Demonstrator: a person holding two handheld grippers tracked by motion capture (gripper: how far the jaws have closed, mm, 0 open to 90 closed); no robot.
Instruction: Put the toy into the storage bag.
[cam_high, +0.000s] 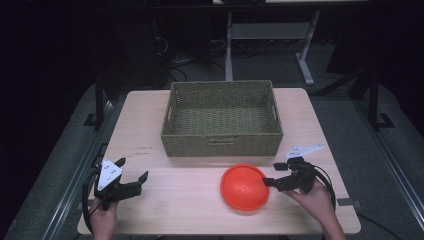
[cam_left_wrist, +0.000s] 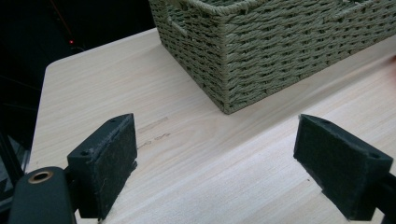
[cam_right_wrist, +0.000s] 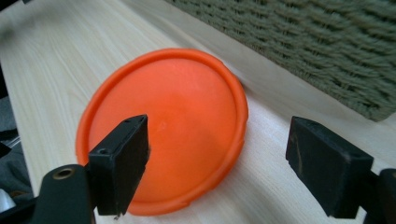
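An orange round plate (cam_high: 244, 187) lies flat on the wooden table (cam_high: 170, 200), just in front of an olive woven basket (cam_high: 222, 141). My right gripper (cam_high: 272, 174) sits at the plate's right edge, held by a hand, and is open. In the right gripper view one jaw hangs over the plate (cam_right_wrist: 173, 116) near its rim and the other over bare table, with nothing pressed between them (cam_right_wrist: 217, 154). My left gripper (cam_high: 133, 168) rests at the table's front left, open and empty (cam_left_wrist: 215, 158), well away from the plate.
The basket (cam_left_wrist: 261, 60) is empty and takes up the middle back of the table; its front wall (cam_right_wrist: 327, 51) stands close behind the plate. Bare wood lies between the two grippers. Dark floor and desk legs surround the table.
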